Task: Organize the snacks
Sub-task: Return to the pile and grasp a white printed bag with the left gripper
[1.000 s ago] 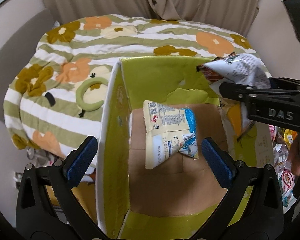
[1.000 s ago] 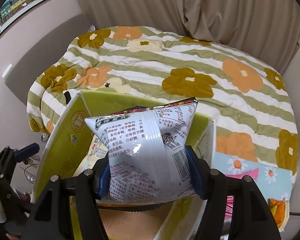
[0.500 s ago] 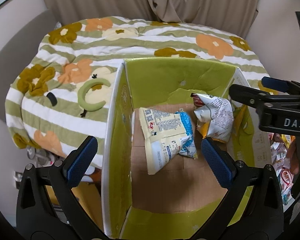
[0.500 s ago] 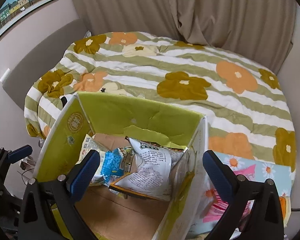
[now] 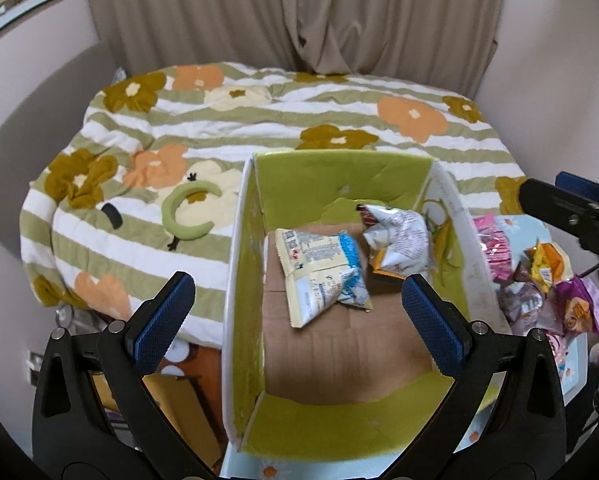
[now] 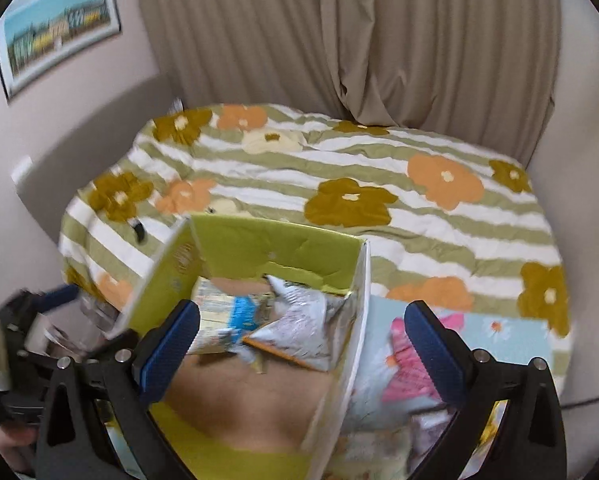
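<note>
box (image 5: pixel 243 264): green cardboard, silver packet (image 5: pixel 399 240) beside blue-and-cream packet (image 5: pixel 319 276)
right gripper (image 6: pixel 297 344): jaws just opened wide, nothing between them
left gripper (image 5: pixel 295 316): spread wide, empty

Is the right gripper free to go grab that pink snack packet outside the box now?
Probably yes. The right gripper is open and empty, and the pink packet lies uncovered just beyond the box wall, directly ahead between its fingers.
</note>
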### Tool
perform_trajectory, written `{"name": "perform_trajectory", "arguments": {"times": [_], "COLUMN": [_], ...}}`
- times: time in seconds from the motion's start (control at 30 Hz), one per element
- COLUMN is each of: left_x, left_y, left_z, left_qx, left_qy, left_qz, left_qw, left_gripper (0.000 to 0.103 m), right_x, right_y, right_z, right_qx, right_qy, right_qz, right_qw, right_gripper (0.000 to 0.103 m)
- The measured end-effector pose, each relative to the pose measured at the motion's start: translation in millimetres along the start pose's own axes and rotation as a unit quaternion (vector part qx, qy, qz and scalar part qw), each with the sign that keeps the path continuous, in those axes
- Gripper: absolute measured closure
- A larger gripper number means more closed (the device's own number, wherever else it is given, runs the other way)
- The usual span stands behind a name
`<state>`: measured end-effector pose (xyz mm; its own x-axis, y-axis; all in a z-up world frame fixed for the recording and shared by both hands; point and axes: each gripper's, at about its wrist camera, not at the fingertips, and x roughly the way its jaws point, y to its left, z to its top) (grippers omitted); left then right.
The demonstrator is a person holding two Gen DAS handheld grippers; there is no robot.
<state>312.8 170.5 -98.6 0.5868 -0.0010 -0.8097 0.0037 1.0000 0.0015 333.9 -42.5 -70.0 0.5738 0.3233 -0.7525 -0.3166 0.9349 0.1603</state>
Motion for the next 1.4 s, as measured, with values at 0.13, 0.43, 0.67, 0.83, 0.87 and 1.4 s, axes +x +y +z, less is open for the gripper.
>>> {"name": "perform_trajectory", "arguments": {"times": [0.13, 0.43, 0.67, 0.83, 0.87, 1.4], "left_x": [-27.6, -77.6, -91.1, -89.7, -87.6, 5.7], "left_y": [-12.4, -69.3, -138.3, -181.6, -189.1, -264.1], "left_z": [-6.8, -43.0, -95.3, -135.0, -143.8, -218.9], "left_qx": [0.003, 0.0, -0.019, -0.028, -0.03, -0.019], "left_qy": [-0.02, -0.044, -0.02, 0.001, 0.007, 0.062], "left_qz": [-0.013, -0.04, -0.06, -0.072, -0.078, -0.121], "left_qw": [0.9997, 0.9982, 0.9978, 0.997, 0.9965, 0.9905], "left_gripper": [0.001, 0.001, 0.001, 0.001, 0.001, 0.001], "right_x": [-40.2, -121.7, -161.0, -173.6, -174.6, -111.7], "right_y": [-11.3, -61.6, -108.6, -136.5, -141.0, -202.1], "right_z": [-14.8, -65.9, -127.2, -173.6, -181.4, -284.6], "right_qx": [0.021, 0.024, 0.022, 0.013, 0.013, 0.004], "right_qy": [-0.028, -0.068, -0.063, -0.052, -0.051, -0.012], "right_qz": [-0.014, -0.067, -0.079, -0.058, -0.054, 0.012], "right_qw": [0.999, 0.995, 0.995, 0.997, 0.997, 1.0], "right_gripper": [0.001, 0.001, 0.001, 0.001, 0.001, 0.001]}}
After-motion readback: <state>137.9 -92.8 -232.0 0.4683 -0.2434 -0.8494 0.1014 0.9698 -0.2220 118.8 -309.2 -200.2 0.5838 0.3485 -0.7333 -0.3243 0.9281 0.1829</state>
